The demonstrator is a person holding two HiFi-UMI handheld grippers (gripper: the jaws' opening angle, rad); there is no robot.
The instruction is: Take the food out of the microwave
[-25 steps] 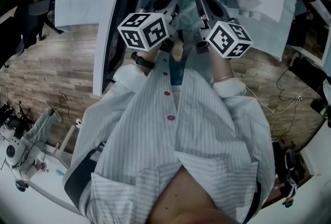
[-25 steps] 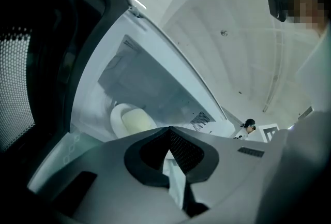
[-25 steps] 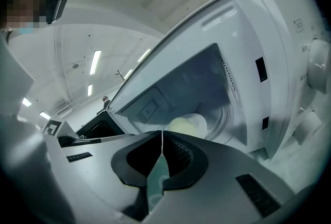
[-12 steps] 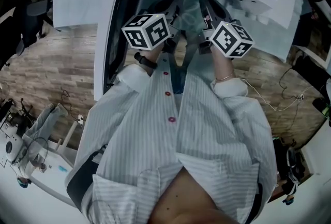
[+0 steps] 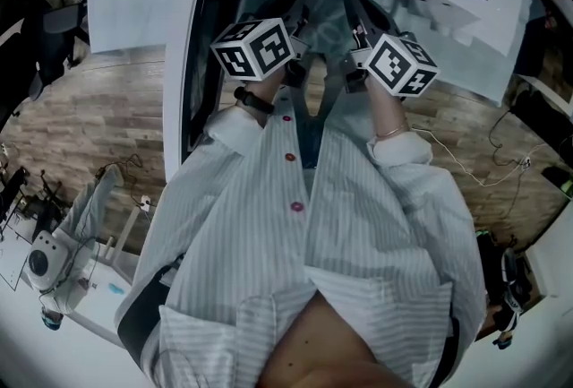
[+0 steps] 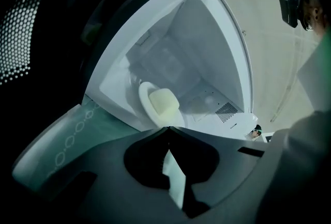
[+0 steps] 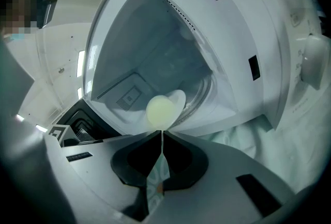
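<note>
A: Food point(image 6: 164, 103), where is it?
B: A pale lump on a white plate point(image 6: 144, 98), far inside the open microwave point(image 6: 207, 36).
A: And the jaws?
B: The left gripper point(image 6: 166, 129) and right gripper point(image 7: 161, 132) hover near the opening, both with jaws pressed together and nothing between them.

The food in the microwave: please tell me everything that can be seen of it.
The food is one pale yellow lump, smooth and matte, rounded like a soft bun. In the left gripper view it looks somewhat squarish, in the right gripper view nearly round. It lies whole and uncovered on a white plate that sits on the floor of the open microwave, in the white cavity. Only the plate appears to touch it. What kind of food it is cannot be told.
</note>
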